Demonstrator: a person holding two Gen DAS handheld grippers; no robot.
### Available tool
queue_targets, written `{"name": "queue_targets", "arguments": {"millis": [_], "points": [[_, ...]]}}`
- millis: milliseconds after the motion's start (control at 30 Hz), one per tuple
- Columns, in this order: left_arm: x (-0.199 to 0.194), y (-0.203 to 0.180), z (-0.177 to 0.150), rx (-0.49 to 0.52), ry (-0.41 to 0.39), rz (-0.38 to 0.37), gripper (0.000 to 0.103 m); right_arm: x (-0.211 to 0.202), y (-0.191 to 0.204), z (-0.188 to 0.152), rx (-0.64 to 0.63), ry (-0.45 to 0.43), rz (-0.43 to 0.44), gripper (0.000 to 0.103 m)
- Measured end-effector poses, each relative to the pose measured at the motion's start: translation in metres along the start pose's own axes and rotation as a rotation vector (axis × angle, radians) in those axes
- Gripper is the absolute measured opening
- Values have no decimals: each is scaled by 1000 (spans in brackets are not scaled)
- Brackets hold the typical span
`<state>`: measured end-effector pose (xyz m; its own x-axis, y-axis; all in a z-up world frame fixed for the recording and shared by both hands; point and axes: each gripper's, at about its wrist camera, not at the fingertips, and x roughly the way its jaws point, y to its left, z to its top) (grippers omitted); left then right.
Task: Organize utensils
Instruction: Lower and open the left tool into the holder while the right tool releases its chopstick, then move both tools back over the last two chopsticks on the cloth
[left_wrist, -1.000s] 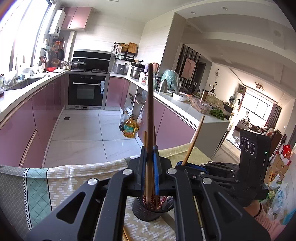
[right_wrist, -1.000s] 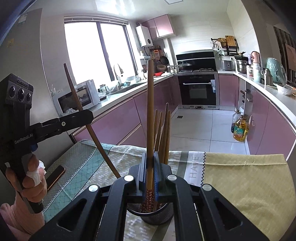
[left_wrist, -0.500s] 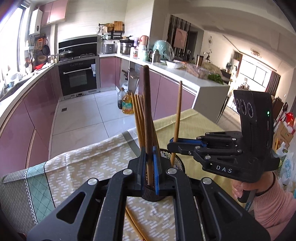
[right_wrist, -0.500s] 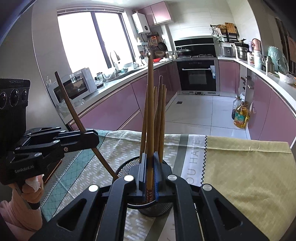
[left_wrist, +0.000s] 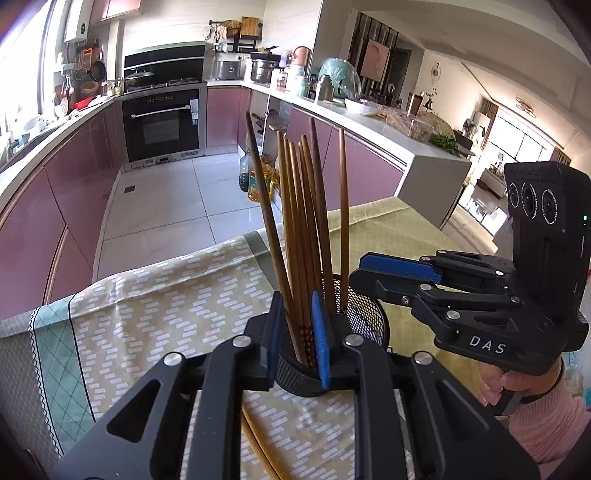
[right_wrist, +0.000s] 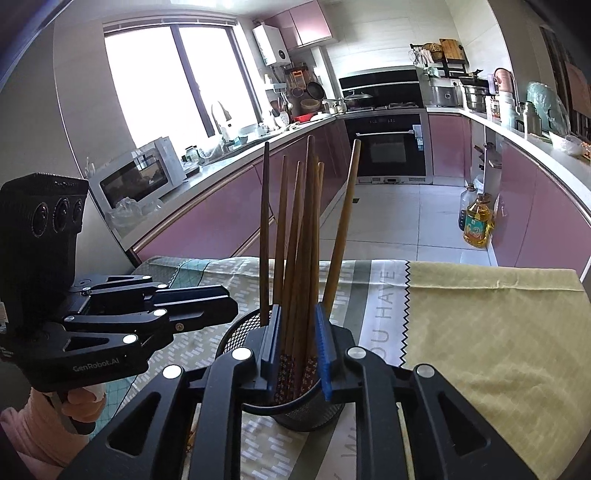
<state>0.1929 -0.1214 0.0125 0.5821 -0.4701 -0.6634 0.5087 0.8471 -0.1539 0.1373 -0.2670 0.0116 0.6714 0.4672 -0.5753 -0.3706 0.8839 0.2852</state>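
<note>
Chopsticks (left_wrist: 303, 236) are standing bunched in a black mesh cup (left_wrist: 364, 317), low centre of both views, fanning out toward the top. Left tool (left_wrist: 298, 343) sits right at the cup's near rim; its jaws have just been opening and stand narrow, with a few sticks rising in the gap, and the pads don't look like they're pressing on them. Same deal with the right tool (right_wrist: 298, 339): jaws just been opening, a narrow gap, sticks between, no real pinch that I can see. In the left view the right tool comes in from the right side, just beside the cup. A couple of loose sticks (left_wrist: 258, 443) lie on the cloth at bottom centre, under the left tool. Counter (right_wrist: 498, 332) has a patterned cloth, with lots of bare cloth at right. Behind: pink cabinets, oven (right_wrist: 388, 147), tiled floor, oil bottle (right_wrist: 478, 225).
</note>
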Motion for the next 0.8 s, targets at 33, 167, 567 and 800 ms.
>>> {"name": "queue_targets", "arguments": {"millis": [33,167,567,800], "points": [[-3,1,-3,-6,-9,-2,23,-1,0,0,-1,-3,-1,24],[-17,2,-17,-13,-56,19,31,-10,5,-5,-8,-24,7,35],[-56,31,-84,-59,-84,122,48,-34,41,-40,-66,-43,117,57],[-33,51,-134,-112,45,142,48,-9,52,-72,-59,69,131,59]]}}
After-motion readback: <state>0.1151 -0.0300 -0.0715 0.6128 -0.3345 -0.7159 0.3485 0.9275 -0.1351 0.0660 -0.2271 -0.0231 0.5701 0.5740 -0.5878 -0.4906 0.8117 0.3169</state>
